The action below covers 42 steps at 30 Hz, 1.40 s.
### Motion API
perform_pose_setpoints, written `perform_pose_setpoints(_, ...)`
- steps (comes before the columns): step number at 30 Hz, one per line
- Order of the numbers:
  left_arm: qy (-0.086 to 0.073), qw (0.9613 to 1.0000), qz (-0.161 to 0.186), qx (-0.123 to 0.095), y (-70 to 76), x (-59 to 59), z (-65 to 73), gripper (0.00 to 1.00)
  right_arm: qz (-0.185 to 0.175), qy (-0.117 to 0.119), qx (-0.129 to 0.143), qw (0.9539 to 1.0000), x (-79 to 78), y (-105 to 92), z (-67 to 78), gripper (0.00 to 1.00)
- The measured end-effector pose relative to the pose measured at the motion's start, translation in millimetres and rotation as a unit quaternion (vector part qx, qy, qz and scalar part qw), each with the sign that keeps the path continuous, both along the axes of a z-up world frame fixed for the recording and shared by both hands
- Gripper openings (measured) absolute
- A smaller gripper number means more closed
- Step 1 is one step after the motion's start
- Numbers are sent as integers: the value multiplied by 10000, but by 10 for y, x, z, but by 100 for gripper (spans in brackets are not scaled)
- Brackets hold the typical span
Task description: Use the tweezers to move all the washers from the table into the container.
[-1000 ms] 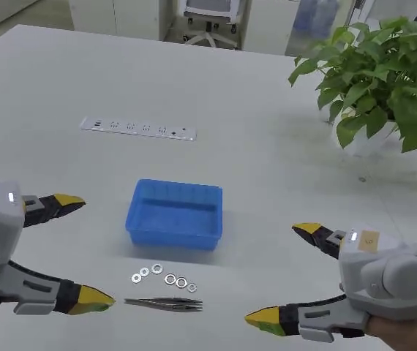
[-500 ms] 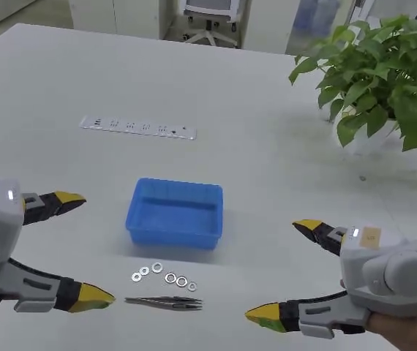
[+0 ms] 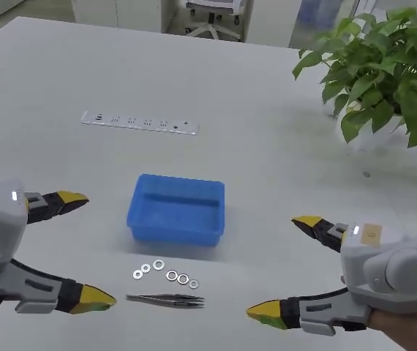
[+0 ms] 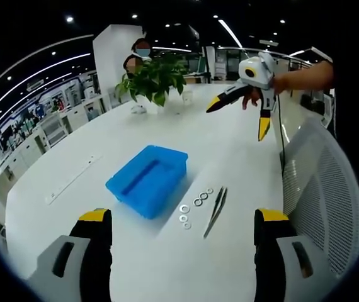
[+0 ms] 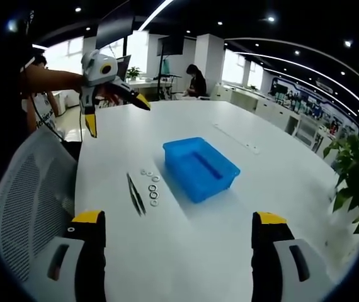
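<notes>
The left tool [image 3: 97, 248] and right tool [image 3: 273, 267] hover wide open, flanking the slim metal tweezers [image 3: 164, 298] that lie on the white surface [image 3: 282, 161] beside the small silver washers [image 3: 164, 273] near the blue plastic container [image 3: 176, 209], apparently readying a pickup.

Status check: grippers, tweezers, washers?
Left gripper and right gripper open, empty. Tweezers untouched on table, washers alongside, none in blue container. Nothing between jaws and tweezers.
</notes>
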<state>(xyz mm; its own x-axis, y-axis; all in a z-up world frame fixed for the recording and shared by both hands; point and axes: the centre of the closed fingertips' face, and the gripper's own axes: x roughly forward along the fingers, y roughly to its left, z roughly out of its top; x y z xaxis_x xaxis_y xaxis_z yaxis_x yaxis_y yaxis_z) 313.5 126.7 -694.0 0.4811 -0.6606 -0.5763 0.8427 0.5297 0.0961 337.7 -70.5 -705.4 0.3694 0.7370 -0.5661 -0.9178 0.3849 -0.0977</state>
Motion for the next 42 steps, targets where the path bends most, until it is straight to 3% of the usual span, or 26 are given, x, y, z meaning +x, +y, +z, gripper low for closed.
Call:
perform_pose_setpoints(9, 153, 9995, -226, 179, -84, -72, -205, 99, 256, 26, -157, 9995, -6, 117, -104, 93)
perform_pose_setpoints(25, 413, 9962, -638, 425, -171, -195, -501, 83, 842, 75, -369, 9957, -81, 393, -297, 80)
perform_pose_setpoints(42, 562, 9879, -1199, 808, -308, -277, -789, 52, 1755, 82, -733, 9817, -286, 722, -583, 51)
